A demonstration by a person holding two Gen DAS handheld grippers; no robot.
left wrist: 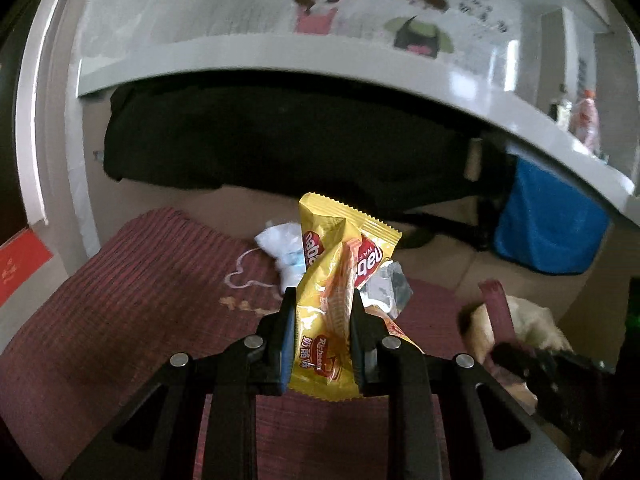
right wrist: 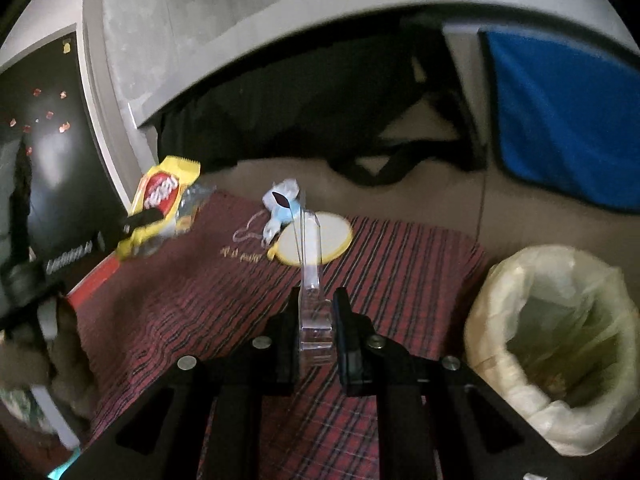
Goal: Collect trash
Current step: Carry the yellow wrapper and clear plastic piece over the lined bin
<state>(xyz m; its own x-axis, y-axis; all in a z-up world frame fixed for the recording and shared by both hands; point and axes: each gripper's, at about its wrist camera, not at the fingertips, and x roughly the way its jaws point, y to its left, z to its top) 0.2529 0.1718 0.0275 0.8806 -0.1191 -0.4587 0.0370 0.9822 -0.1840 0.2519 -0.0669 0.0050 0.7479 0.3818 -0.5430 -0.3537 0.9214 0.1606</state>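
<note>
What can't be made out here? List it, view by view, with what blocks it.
- Left wrist view: the yellow wafer wrapper in the left gripper covers most of the silver foil piece and part of the crumpled tissue and mask.
- Left wrist view: the bin bag is blurred, its inside unseen.
- Right wrist view: the clear plastic piece in the right gripper hides part of the round yellow-rimmed lid.
- Both views: the space under the white table is too dark.

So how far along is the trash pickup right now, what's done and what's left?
Roughly midway. The lined bin seems to hold some scraps already, though its contents are blurry. In hand: the left gripper is shut on a yellow wafer wrapper, and the right gripper is shut on a clear plastic piece. Left on the red rug: a crumpled face mask and a round yellow-rimmed lid.
</note>
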